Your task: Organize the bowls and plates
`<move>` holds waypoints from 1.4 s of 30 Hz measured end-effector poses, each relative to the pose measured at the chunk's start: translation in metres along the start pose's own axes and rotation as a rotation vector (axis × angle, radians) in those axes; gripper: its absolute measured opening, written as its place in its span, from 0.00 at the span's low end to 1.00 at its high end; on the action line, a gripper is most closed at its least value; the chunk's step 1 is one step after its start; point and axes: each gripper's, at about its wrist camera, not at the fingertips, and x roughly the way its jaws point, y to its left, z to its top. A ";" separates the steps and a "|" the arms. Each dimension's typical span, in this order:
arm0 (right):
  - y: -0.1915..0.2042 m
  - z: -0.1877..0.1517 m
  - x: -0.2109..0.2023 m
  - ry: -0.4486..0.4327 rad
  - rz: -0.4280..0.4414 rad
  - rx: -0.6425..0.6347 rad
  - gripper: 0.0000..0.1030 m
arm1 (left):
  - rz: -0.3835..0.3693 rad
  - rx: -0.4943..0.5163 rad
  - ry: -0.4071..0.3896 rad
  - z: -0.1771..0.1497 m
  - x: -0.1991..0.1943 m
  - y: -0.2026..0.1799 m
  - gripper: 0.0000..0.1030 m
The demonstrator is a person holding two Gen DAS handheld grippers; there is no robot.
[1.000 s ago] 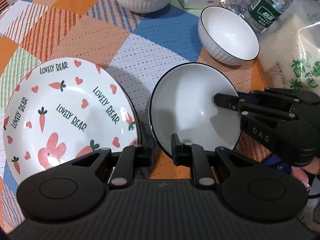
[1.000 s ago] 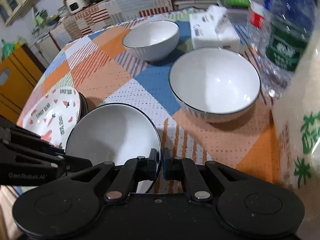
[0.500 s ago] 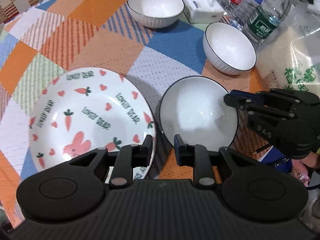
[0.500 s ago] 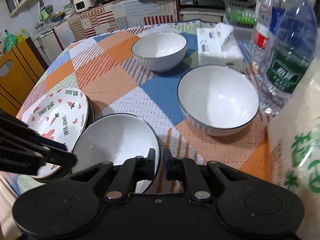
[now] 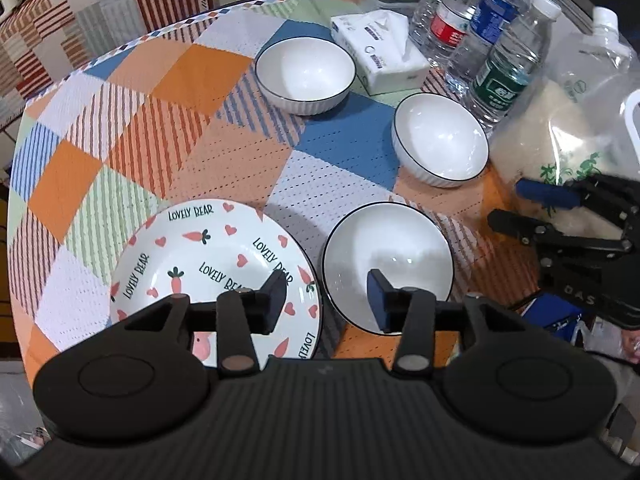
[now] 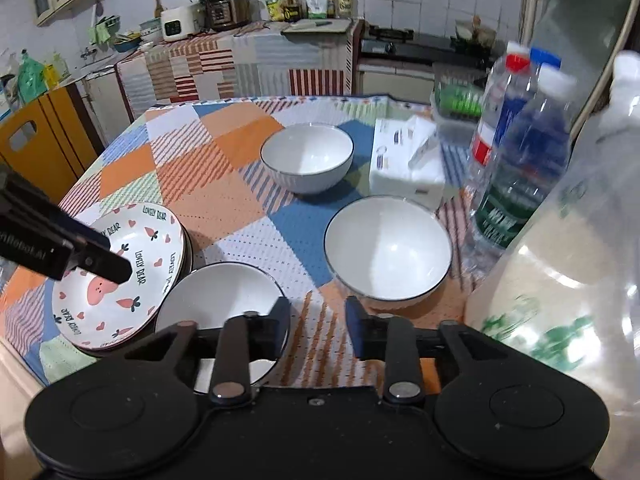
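Observation:
A white bowl with a dark rim (image 5: 388,256) (image 6: 224,300) rests on the checked tablecloth, just right of a carrot-and-rabbit plate (image 5: 200,264) (image 6: 120,276) that tops a short stack of plates. My left gripper (image 5: 327,294) hovers above the gap between plate and bowl; its jaws are opening with nothing between them. My right gripper (image 6: 317,316) hangs above the bowl's right rim, jaws also opening and empty. Each gripper shows at the edge of the other's view, the right gripper (image 5: 508,204) and the left gripper (image 6: 104,256). Two more white bowls stand farther back: a second bowl (image 5: 440,140) (image 6: 388,248) and a far bowl (image 5: 304,72) (image 6: 308,156).
A tissue box (image 5: 380,52) (image 6: 404,160), several water bottles (image 5: 500,60) (image 6: 516,176) and a big clear bag of rice (image 5: 560,140) (image 6: 560,280) crowd the right side. The table's near edge runs just below the plate stack. A kitchen counter stands behind the table.
Both grippers were shut on the near bowl's rim while it was tilted; they have let go, opened and risen. The bowl now lies flat beside the plate.

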 end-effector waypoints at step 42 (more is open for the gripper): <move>-0.027 -0.025 0.062 -0.072 -0.065 0.348 0.70 | -0.293 -0.175 -0.047 0.093 0.165 -0.020 0.10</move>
